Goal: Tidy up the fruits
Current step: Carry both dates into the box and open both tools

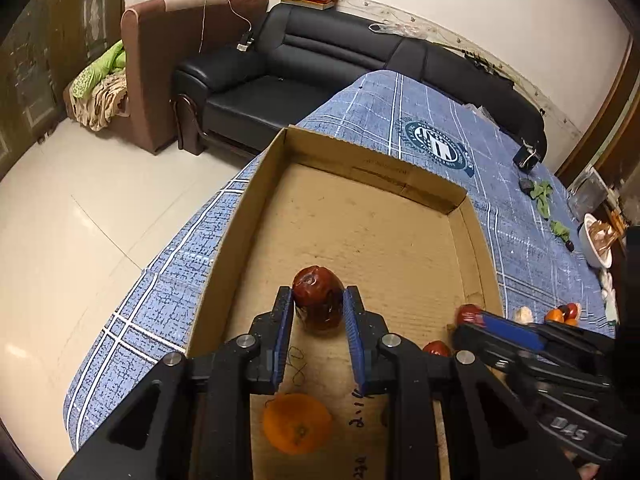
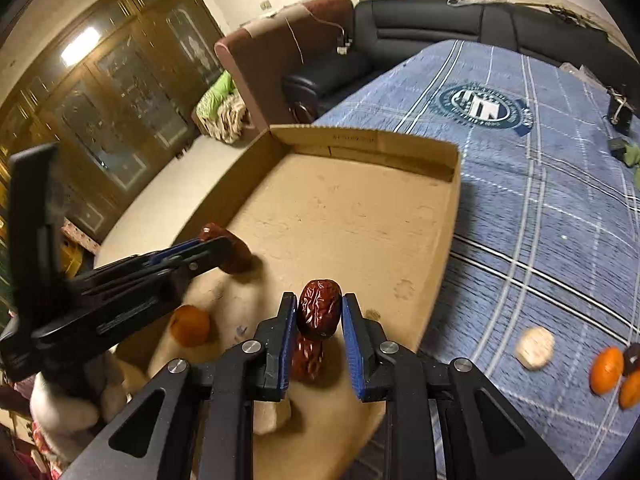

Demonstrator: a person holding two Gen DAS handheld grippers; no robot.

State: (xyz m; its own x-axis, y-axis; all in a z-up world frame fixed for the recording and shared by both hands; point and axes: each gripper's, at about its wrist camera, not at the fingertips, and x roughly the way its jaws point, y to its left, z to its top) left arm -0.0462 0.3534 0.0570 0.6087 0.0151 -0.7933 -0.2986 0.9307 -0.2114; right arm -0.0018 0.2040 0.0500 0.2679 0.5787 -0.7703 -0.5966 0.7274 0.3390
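left hand-held gripper (image 1: pixel 319 309): clamped on a red date (image 1: pixel 318 302) over the cardboard box (image 1: pixel 376 172) | right hand-held gripper (image 2: pixel 319 313): clamped on another date (image 2: pixel 319 308) near the box's right edge | orange (image 1: pixel 297 423): on box floor, near edge | loose fruits (image 2: pixel 614 368): on the blue cloth (image 2: pixel 540 200), right of the box

The far half of the cardboard tray (image 2: pixel 400 216) is lying bare, its low walls (image 1: pixel 400 176) the only barrier. Near the tray's front edge, an orange (image 1: pixel 297 424) and a red date (image 1: pixel 436 348) are crowding the floor. Beyond the right wall, blue tablecloth (image 2: pixel 540 208) is stretching open toward scattered fruit (image 2: pixel 606 368).
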